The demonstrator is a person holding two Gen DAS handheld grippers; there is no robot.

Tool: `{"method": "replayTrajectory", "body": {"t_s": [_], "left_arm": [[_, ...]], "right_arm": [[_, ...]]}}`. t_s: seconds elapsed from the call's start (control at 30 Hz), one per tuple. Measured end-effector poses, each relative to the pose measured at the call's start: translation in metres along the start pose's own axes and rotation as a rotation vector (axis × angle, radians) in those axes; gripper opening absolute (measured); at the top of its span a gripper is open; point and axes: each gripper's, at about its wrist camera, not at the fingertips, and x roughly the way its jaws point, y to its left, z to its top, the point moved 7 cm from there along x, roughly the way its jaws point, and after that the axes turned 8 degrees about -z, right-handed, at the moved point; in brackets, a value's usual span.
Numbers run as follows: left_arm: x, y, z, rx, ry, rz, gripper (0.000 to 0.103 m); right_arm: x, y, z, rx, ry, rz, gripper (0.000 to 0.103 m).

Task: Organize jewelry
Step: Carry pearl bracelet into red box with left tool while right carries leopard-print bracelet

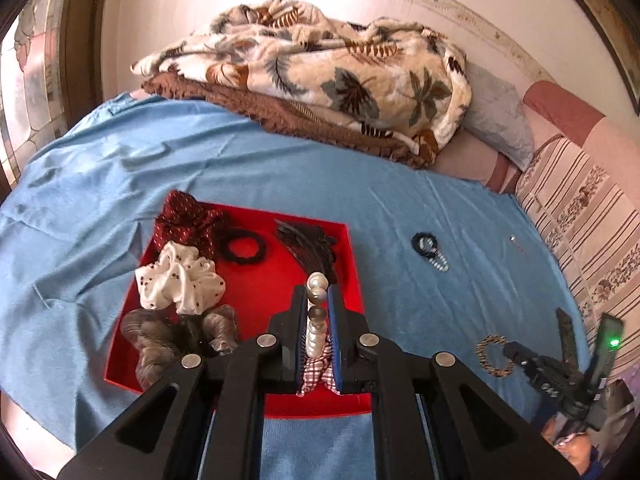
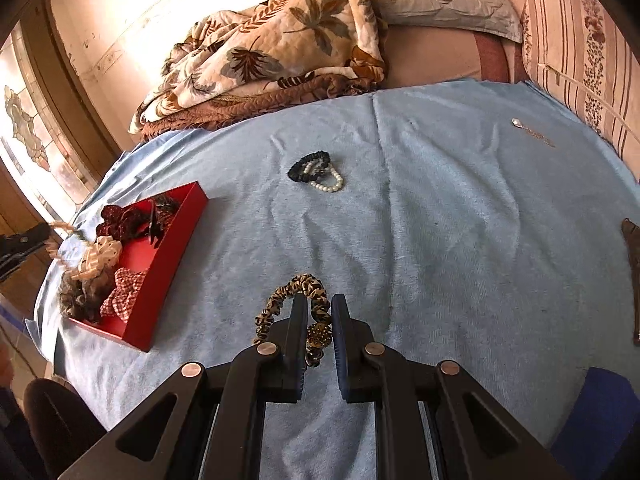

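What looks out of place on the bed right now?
Three pieces lie loose on the blue sheet outside the red tray: the bead bracelets, a silver pendant near the pillows, and the leopard scrunchie at the right gripper.

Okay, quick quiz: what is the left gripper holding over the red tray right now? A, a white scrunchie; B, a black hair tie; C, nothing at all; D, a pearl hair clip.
D: the left gripper is shut on a pearl hair clip, its row of pearls pinched between the fingers above the red tray, while the white scrunchie and black hair tie lie in the tray.
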Motion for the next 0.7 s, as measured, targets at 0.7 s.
{"method": "replayTrajectory", "body": {"t_s": [0.7], "left_arm": [[0.039, 0.077, -0.046, -0.192, 0.114, -0.009, 0.010]], "right_arm": [[0.052, 0.222, 0.074, -0.266, 0.115, 0.237, 0.013]]}}
